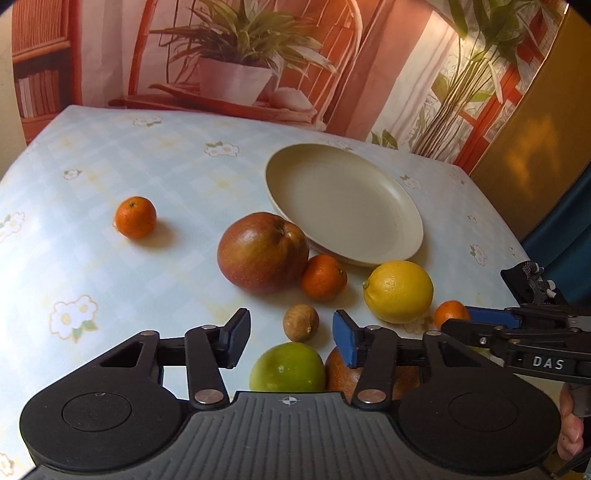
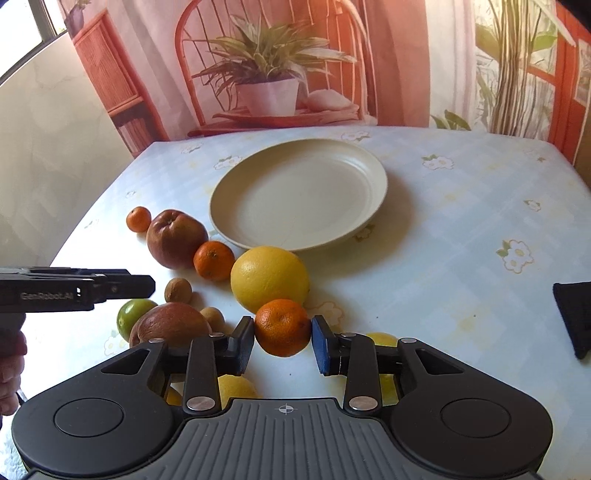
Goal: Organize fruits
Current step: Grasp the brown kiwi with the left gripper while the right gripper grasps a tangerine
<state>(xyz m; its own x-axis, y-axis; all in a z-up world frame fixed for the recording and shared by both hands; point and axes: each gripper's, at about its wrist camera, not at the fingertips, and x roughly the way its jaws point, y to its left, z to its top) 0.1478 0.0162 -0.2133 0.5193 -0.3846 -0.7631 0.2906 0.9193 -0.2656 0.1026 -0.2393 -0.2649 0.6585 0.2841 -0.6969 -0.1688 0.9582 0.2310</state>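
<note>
A printed backdrop (image 2: 288,66) of a red chair, potted plant and shelf hangs behind the table (image 2: 461,221), which wears a pale blue flowered cloth. A window (image 2: 26,33) shows upper left, above a pale wall (image 2: 55,155). Warm daylight falls across the cloth.

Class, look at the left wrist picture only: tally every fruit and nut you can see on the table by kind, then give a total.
Mandarin: 3
Red apple: 2
Green fruit: 1
Lemon: 1
Brown nut: 1
Total: 8

Floral tablecloth (image 2: 461,221) — printed backdrop (image 2: 277,74)
</note>
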